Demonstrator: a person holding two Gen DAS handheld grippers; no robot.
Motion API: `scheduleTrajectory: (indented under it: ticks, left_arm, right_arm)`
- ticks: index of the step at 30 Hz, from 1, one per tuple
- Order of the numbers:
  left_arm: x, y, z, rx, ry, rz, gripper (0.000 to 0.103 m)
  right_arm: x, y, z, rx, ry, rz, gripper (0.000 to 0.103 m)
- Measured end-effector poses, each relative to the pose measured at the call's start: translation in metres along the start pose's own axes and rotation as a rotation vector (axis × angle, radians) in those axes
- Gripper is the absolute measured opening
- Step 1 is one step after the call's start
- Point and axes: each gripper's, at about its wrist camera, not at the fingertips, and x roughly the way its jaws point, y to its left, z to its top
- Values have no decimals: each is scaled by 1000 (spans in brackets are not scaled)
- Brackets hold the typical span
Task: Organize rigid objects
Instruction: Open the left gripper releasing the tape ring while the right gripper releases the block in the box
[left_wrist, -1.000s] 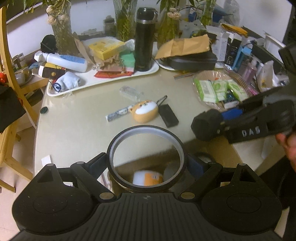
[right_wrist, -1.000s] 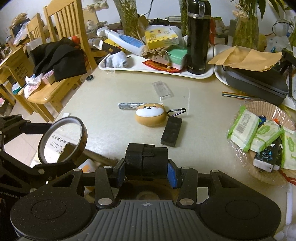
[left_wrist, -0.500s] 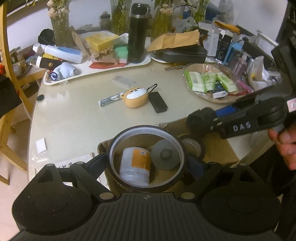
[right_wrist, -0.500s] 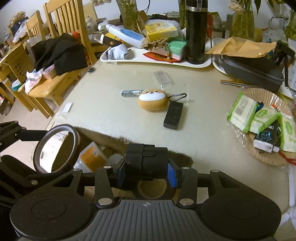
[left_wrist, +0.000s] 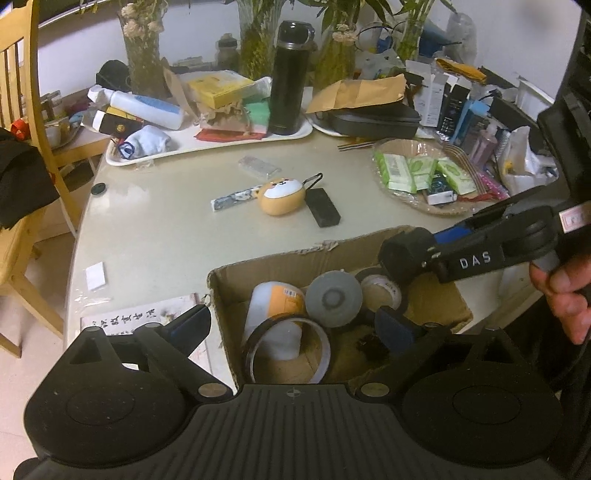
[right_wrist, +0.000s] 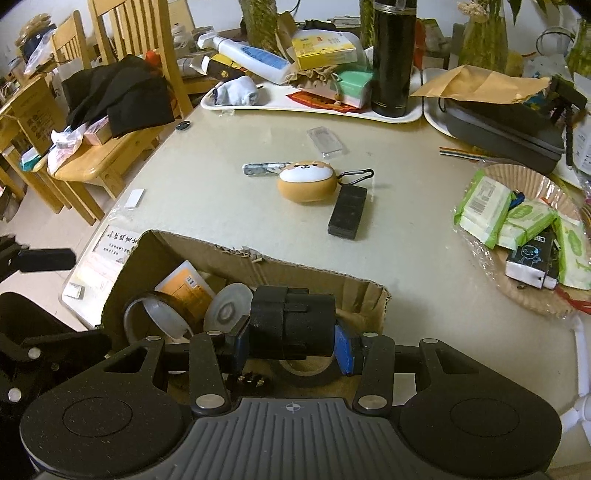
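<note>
On the cluttered beige tabletop (left_wrist: 155, 236), the near-edge open cardboard box (left_wrist: 436, 306) had received the dark-rimmed tape ring (left_wrist: 288, 350) from the opening, now empty left gripper (left_wrist: 295, 325); the right gripper (right_wrist: 291, 332), clamped on a black cylindrical part (right_wrist: 291, 321), should lower well inside the box walls before letting go.

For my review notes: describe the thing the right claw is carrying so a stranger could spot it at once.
Find the cardboard box at the near edge of the table. Just above its open top, the right claw is shut on a black cylindrical part. Unlike the tape rolls, jar and grey disc lying inside the box, it is matte black, stubby, and clamped between blue pads.
</note>
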Motion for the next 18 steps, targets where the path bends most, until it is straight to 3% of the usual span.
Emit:
scheduleTrajectory:
  ticks: [11, 15, 16, 18]
  left_arm:
    - [-2, 5, -4, -10, 0, 16, 97]
    - [-1, 8, -5, -21, 6, 23, 97]
    - [-1, 9, -5, -24, 6, 22, 97]
    - [-1, 9, -6, -27, 8, 22, 97]
  right_arm:
    - [-1, 3, -3, -8, 14, 10, 48]
    - [4, 9, -7, -38, 64, 31, 49]
    - [7, 12, -8, -55, 79, 31, 52]
    - [8, 19, -9, -96, 76, 3, 72]
